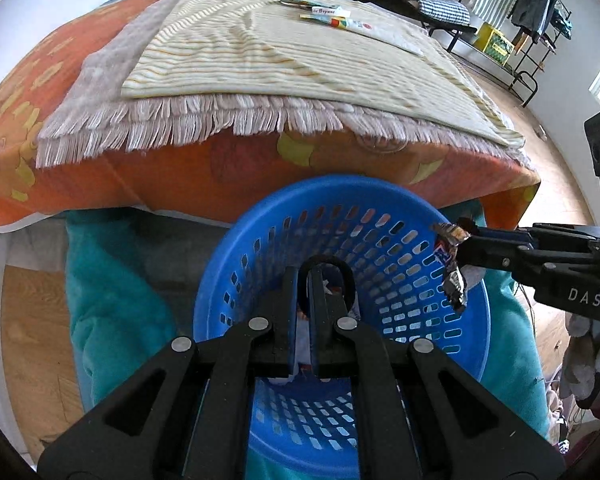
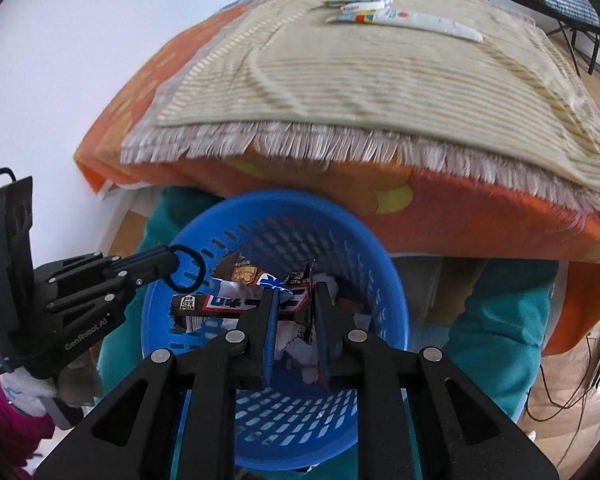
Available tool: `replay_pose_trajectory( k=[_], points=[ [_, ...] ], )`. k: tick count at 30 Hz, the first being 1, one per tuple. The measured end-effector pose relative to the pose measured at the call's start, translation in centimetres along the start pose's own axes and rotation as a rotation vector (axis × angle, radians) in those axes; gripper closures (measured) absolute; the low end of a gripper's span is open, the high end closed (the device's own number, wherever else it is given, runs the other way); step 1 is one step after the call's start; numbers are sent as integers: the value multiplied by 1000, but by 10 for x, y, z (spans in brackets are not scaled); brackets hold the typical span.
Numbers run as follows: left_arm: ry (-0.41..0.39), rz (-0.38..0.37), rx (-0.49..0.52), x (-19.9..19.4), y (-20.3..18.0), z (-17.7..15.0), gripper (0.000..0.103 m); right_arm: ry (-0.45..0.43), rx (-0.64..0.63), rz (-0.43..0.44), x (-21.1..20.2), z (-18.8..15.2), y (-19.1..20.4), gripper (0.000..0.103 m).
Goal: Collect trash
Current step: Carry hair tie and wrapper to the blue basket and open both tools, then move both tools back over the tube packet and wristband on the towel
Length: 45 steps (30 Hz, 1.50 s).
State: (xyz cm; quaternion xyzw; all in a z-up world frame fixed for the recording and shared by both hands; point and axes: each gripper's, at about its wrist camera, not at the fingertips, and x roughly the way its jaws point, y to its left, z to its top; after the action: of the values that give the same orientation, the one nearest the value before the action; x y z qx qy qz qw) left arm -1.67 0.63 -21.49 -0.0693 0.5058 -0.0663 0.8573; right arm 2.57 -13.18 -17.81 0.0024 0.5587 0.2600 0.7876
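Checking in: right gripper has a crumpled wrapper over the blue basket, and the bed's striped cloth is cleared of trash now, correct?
Not quite. The right gripper does hold a crumpled wrapper over the blue basket, but the striped cloth is not cleared: several wrappers lie at its far end, as the right wrist view shows.

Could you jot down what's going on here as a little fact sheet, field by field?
Place: bed with striped blanket
Bin: blue basket on the floor beside the bed
Right gripper: holds a crumpled wrapper over the basket
Left gripper: shut, over the basket; a black ring sits at its tips
Left to collect: wrappers on the blanket
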Motion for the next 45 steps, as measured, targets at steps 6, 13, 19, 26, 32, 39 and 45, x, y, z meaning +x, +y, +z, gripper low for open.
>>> replay_pose_trajectory(
  k=[6, 13, 19, 26, 32, 39, 45],
  points=[
    [9, -1, -14, 2, 3, -3, 101, 24, 25, 3, 6, -2, -1, 78],
    [20, 4, -21, 4, 4, -6, 80, 34, 35, 1, 5, -3, -2, 69],
    [3, 15, -24, 1, 4, -7, 58, 40, 40, 4, 6, -4, -3, 66],
    [-8, 23, -31, -1, 7, -5, 39, 38, 50, 5, 5, -3, -4, 58],
    [-9, 27, -23, -1, 8, -5, 39, 31, 52, -6, 4, -1, -6, 51],
    [-23, 33, -16, -3, 7, 1, 39, 11, 25, -27, -2, 5, -5, 46],
    [-40, 37, 3, -6, 7, 15, 39, -26, -15, -28, -10, 15, -6, 41]
  ],
)
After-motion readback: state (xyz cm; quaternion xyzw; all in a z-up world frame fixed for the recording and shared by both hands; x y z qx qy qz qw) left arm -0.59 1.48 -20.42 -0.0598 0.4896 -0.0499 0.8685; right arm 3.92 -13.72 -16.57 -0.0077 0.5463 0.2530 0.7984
